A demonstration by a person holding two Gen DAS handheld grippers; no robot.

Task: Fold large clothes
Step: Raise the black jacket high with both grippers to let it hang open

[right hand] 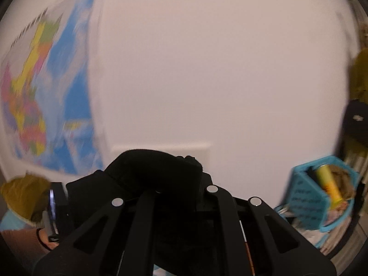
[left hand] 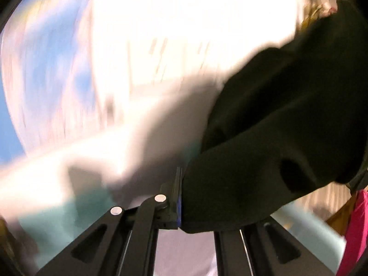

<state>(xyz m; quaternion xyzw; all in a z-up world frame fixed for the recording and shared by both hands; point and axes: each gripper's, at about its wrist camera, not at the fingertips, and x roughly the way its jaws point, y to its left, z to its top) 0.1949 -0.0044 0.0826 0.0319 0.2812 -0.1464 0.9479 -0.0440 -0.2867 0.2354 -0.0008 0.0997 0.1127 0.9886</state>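
Left tongs (left hand: 180, 197) clamping black garment (left hand: 276, 126) (blurred) – right tongs (right hand: 170, 184) likewise

Black two-finger right gripper (right hand: 177, 172), jaws closed on a bunched fold of black fabric garment (right hand: 156, 163) that hides the fingertips. Beyond the jaws, a plain white wall (right hand: 218, 69). Left of them, a blurred colourful wall map (right hand: 46, 87). Right, a turquoise perforated plastic basket (right hand: 308, 200) holding a yellow tube (right hand: 329, 184).
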